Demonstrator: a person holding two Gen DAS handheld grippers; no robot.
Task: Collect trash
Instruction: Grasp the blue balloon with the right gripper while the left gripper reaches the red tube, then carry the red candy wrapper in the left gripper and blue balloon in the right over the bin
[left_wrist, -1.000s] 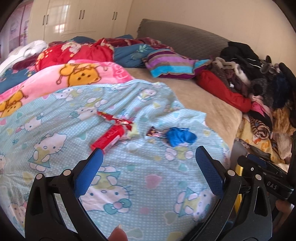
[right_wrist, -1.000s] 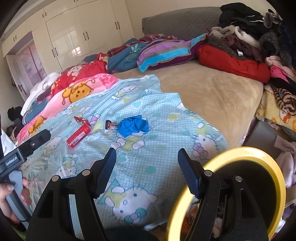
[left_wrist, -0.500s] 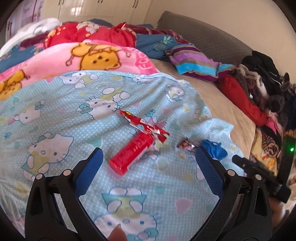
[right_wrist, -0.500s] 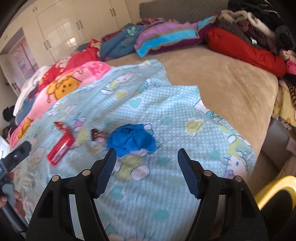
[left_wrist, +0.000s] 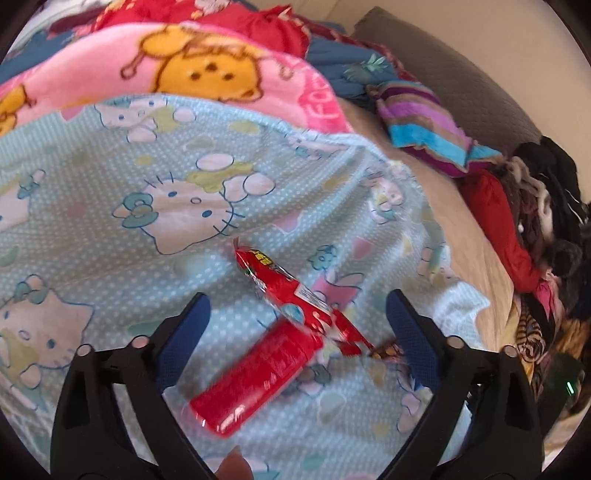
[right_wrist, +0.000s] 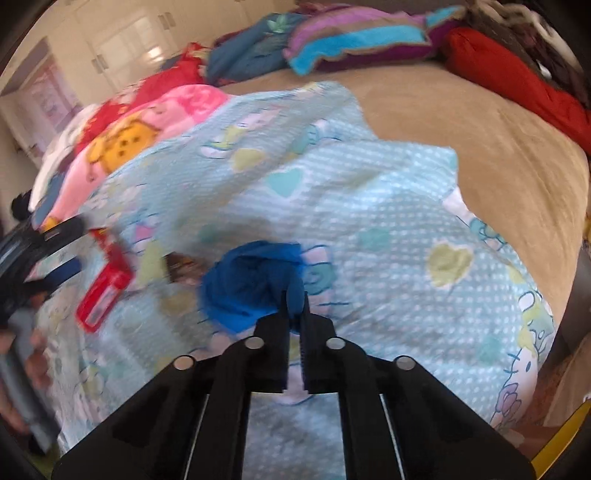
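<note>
On the light blue cartoon-cat blanket (left_wrist: 184, 155) lie a red tube-shaped package (left_wrist: 255, 376), a red crinkled wrapper (left_wrist: 284, 288) and a small dark wrapper (left_wrist: 388, 349). My left gripper (left_wrist: 295, 325) is open, its blue-padded jaws on either side of the red tube and wrapper. My right gripper (right_wrist: 293, 299) is shut on a crumpled blue glove (right_wrist: 247, 284) that rests on the blanket. The red tube (right_wrist: 103, 295) and the dark wrapper (right_wrist: 181, 264) show blurred at the left of the right wrist view.
A tan bed sheet (right_wrist: 480, 140), a striped pillow (left_wrist: 424, 129), pink and red blankets (left_wrist: 177, 70) and a heap of clothes (left_wrist: 546, 206) lie around. A yellow bin rim (right_wrist: 565, 439) shows at the lower right.
My left gripper has moved in close over the red tube and wrapper. My right gripper has moved down onto the blue glove and closed on it.
</note>
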